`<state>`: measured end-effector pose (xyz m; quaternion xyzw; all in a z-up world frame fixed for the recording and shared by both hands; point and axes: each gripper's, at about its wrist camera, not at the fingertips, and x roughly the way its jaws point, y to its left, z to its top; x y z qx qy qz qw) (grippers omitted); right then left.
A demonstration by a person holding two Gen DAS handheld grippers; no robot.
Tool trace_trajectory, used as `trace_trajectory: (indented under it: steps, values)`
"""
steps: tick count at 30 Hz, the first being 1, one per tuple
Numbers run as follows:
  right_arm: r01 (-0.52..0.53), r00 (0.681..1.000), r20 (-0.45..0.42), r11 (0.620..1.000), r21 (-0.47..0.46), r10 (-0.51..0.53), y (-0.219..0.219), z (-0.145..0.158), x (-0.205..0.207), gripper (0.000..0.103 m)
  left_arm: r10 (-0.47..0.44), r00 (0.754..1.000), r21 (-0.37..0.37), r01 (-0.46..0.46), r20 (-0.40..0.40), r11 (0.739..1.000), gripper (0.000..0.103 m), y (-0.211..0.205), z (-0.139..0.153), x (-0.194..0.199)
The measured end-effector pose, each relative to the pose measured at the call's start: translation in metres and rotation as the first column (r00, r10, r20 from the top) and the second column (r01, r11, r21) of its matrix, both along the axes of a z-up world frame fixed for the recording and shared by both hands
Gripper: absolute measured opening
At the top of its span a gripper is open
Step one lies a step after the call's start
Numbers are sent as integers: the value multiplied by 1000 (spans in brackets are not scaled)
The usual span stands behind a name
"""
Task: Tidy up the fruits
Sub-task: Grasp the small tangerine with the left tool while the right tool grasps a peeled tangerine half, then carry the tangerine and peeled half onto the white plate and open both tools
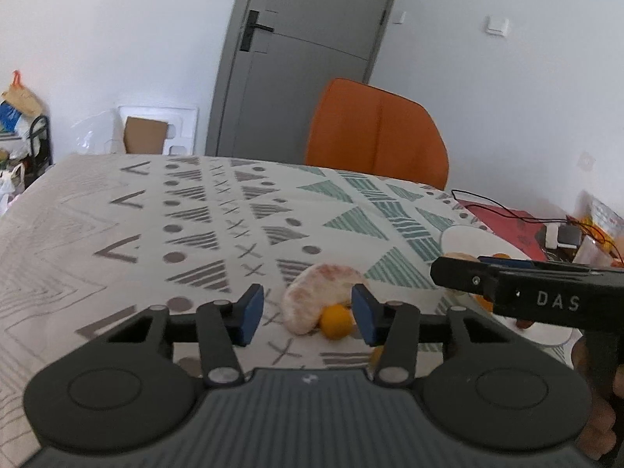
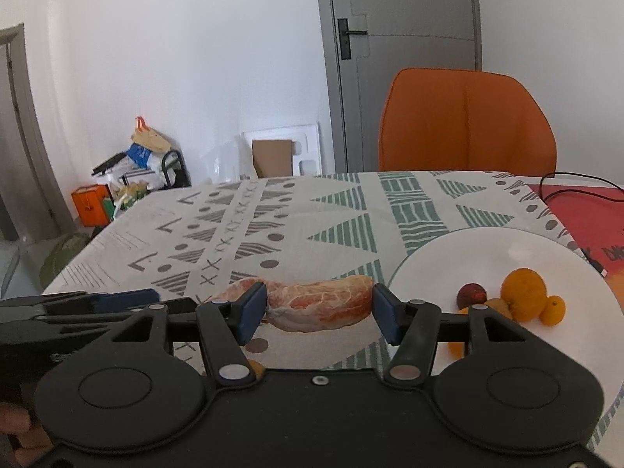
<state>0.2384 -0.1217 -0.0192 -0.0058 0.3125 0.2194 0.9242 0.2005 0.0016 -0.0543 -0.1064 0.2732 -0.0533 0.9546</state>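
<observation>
Pink-and-white pomelo segments are lying on the patterned tablecloth [image 2: 312, 202] covering the counter, and both grippers are closing in on them. In the right wrist view, the right gripper [image 2: 319, 306] is hovering with its blue-padded fingers [image 2: 251, 312] spread wide, the peeled pomelo segment [image 2: 319, 302] sitting between the pads; whether the pads are touching it, I cannot tell. At 9 o'clock in that view, the left gripper [image 2: 97, 302] is reaching in from the side, seen edge-on.

Over at 3 o'clock of the segment, the white plate [image 2: 448, 257] is carrying a large orange [image 2: 522, 298], a small kumquat [image 2: 553, 310] touching it, and a dark red fruit [image 2: 471, 294] just beside them.

In the left wrist view, the left gripper [image 1: 308, 312] is also released, fingers [image 1: 251, 314] wide apart, with a curved pomelo piece [image 1: 312, 296] ahead between them and a small orange fruit [image 1: 335, 320] touching its near end. The right gripper [image 1: 526, 292] is crossing in at 3 o'clock.

Beyond the counter, an orange chair [image 2: 468, 121] is standing in front of a grey door [image 2: 405, 39].
</observation>
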Motion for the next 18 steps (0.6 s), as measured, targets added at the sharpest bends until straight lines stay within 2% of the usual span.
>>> trace_trajectory:
  steps: [4, 9, 11, 12, 13, 15, 18]
  values:
    - [16, 1000, 11, 1000, 25, -17, -12, 4, -2, 56, -35, 999, 40, 35, -5, 999, 46, -17, 0, 8]
    - [44, 999, 17, 998, 44, -45, -27, 4, -5, 56, -44, 997, 75, 48, -61, 996, 40, -30, -13, 20]
    - [62, 998, 19, 997, 56, -63, -36, 4, -6, 56, -39, 996, 103, 47, -75, 994, 33, -35, -19, 23]
    - [72, 997, 19, 995, 63, -73, -41, 4, -6, 56, -38, 997, 127, 46, -69, 991, 21, -39, -20, 23]
    - [80, 997, 18, 994, 69, -81, -44, 3, -6, 56, -40, 996, 134, 51, -84, 990, 19, -41, -21, 25]
    - [94, 995, 17, 992, 82, -96, -52, 2, -8, 56, -29, 995, 115, 40, -98, 993, 19, -41, -19, 26]
    - [109, 994, 14, 989, 98, -111, -62, -1, -10, 56, -26, 997, 129, 35, -75, 991, 19, -44, -13, 23]
